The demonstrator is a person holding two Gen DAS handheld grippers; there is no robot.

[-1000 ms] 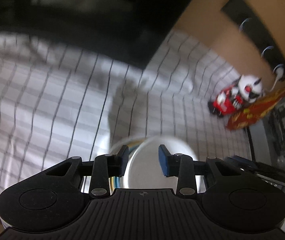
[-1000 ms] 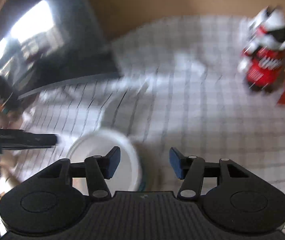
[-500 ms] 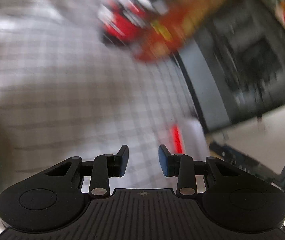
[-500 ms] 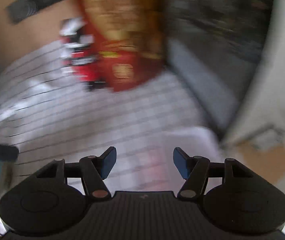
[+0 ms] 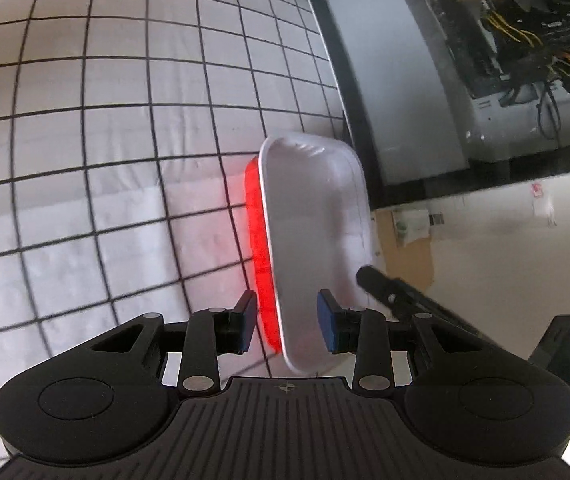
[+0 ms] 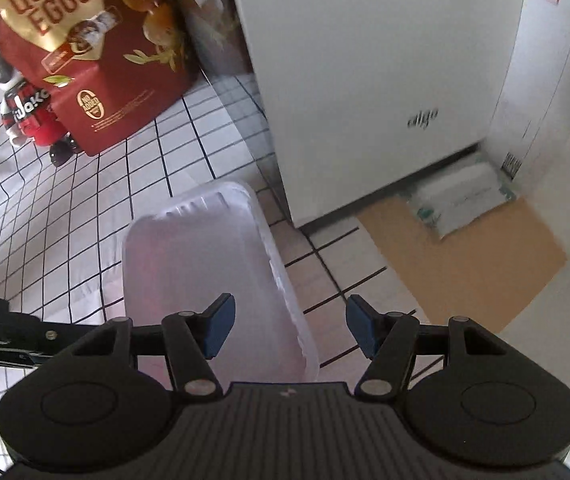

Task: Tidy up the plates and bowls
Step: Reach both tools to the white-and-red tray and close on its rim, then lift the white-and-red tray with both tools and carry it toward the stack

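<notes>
A white oblong plastic dish [image 5: 313,232] with a red underside lies on the checked tablecloth [image 5: 85,160] near the table's right edge. In the right wrist view it looks translucent white [image 6: 205,260]. My left gripper [image 5: 287,326] is open, its jaws either side of the dish's near left rim, not closed on it. My right gripper [image 6: 289,330] is open and wide, with the dish's near right rim between its jaws. The tip of the right gripper [image 5: 377,280] shows at the dish's right side in the left wrist view.
A red "Quail Eggs" box [image 6: 81,48] and a red-and-white toy figure [image 6: 25,108] stand at the back. A white computer case [image 6: 365,80] stands right beside the dish. Beyond the table edge lie the floor, cardboard [image 6: 465,256] and a wrapped packet.
Both grippers have swung right, away from the round white bowl, and come down over the oblong dish. Both stay open. The earlier frames are blurred.
</notes>
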